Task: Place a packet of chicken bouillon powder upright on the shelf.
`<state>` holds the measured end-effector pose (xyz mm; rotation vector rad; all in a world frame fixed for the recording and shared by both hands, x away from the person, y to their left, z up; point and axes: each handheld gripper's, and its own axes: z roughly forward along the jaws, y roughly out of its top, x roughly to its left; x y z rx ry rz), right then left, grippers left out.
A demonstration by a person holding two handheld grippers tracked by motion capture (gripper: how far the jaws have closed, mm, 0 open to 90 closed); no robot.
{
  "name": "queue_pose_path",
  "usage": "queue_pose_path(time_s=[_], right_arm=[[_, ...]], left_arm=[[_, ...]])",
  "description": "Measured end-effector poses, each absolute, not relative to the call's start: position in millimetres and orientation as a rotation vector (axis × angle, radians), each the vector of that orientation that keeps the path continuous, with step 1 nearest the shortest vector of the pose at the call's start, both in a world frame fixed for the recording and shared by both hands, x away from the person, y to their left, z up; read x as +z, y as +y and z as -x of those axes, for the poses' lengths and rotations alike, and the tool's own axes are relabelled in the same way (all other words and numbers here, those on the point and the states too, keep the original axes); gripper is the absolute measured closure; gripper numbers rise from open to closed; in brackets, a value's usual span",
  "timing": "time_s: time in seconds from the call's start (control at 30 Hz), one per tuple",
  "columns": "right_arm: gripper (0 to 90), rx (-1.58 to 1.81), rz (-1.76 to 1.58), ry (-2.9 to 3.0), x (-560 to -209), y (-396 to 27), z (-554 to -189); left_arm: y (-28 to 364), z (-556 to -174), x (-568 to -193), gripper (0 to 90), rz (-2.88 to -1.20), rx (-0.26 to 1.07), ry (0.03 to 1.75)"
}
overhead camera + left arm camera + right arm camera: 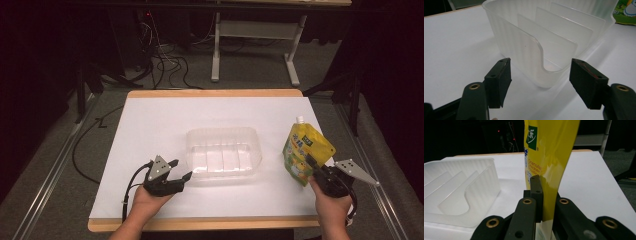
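Two things matter on this table: the yellow spouted pouch (pixel 303 152) and the clear plastic bin (pixel 223 154) with upright dividers. My right gripper (pixel 314 167) has the pouch clamped, jaws squeezed tight on its lower edge, and in the right gripper view I see the film (pixel 551 162) pinched flat between my pads and rising above them. The pouch stands tilted at the right side of the white table (pixel 150 125), its white spout (pixel 300 119) up and away from me, well apart from the bin's right wall.

I judge it soft and floppy: glossy film that could slide in a loose grip, with contents that sag to the bottom and make it swing. It looks light to middling, nothing fragile, though a hard squeeze on the belly could push product toward the cap. The flat seam I am holding seems the best spot, stiff enough to pinch and free of bulge.

My left gripper (pixel 181 170) is released, jaws spread wide with nothing between the pads. In the left gripper view its jaws frame the bin's near-left corner (pixel 541 62) without touching it. The bin sits mid-table. I take it for thin, stiff, very light plastic, likely to skid on the smooth top if nudged, so the rim or a wall at that corner is where I would steady it while the pouch goes into a slot.
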<state>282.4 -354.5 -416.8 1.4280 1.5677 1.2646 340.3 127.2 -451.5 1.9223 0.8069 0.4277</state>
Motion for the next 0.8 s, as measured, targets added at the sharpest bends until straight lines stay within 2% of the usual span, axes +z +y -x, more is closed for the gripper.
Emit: queue_pose_path(time_s=[0.8], right_arm=[[90.0, 1.361, -1.357, 1.534, -398.2, -340.6, -273.0]], left_arm=[[120.6, -342.3, -454.3, 35.7, -1.924, 0.416, 0.803]])
